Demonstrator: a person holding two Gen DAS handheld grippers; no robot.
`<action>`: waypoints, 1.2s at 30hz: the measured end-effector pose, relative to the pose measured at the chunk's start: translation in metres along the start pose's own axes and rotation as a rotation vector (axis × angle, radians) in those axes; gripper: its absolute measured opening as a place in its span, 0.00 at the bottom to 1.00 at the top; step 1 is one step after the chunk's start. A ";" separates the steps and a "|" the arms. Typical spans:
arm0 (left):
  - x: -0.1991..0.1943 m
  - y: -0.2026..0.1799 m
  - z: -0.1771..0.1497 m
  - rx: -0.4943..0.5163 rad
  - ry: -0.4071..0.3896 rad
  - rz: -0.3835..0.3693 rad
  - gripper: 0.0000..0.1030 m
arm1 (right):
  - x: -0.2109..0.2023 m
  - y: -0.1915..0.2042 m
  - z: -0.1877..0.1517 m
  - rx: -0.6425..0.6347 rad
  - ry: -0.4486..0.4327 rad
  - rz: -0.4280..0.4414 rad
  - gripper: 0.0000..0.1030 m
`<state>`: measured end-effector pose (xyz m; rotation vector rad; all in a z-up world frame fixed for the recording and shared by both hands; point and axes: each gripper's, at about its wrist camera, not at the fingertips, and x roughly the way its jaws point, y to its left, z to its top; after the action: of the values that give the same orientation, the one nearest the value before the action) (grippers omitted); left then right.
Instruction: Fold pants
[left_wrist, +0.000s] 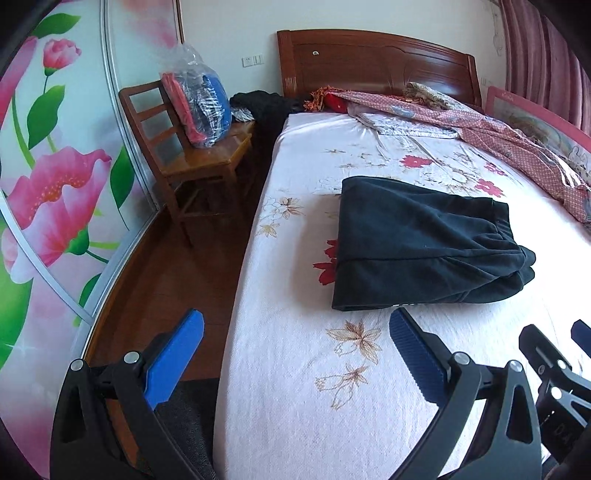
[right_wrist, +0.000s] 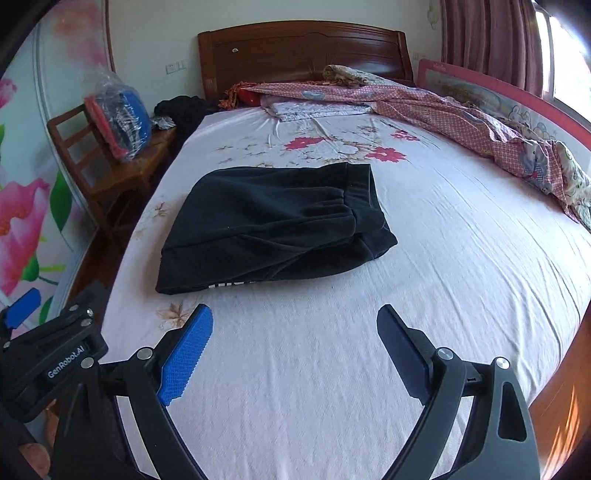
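Observation:
Black pants (left_wrist: 424, 243) lie folded in a compact bundle on the flowered white bed sheet (left_wrist: 295, 387), waistband to the right. They also show in the right wrist view (right_wrist: 269, 225). My left gripper (left_wrist: 295, 325) is open and empty, hovering near the bed's left edge, short of the pants. My right gripper (right_wrist: 295, 325) is open and empty above the bare sheet (right_wrist: 461, 277), just in front of the pants. Each gripper shows at the edge of the other's view.
A wooden chair (left_wrist: 192, 162) with a plastic bag of clothes (left_wrist: 199, 107) stands left of the bed. A rumpled red quilt (right_wrist: 461, 118) and pillows lie along the headboard (right_wrist: 303, 51) and right side. A flowered wardrobe door (left_wrist: 55, 184) is at left.

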<state>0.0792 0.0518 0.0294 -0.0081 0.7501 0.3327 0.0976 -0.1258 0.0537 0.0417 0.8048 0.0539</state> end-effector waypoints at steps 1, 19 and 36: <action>-0.003 0.001 -0.002 0.000 -0.022 0.020 0.98 | 0.001 -0.001 -0.003 0.014 0.006 0.004 0.87; 0.002 -0.008 -0.007 -0.031 0.015 -0.114 0.98 | -0.002 -0.001 -0.008 0.035 0.014 0.001 0.87; 0.001 -0.011 -0.008 -0.016 0.019 -0.115 0.98 | -0.002 -0.002 -0.010 0.051 0.023 0.013 0.87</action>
<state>0.0779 0.0411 0.0216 -0.0689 0.7626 0.2292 0.0896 -0.1282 0.0479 0.0948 0.8291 0.0460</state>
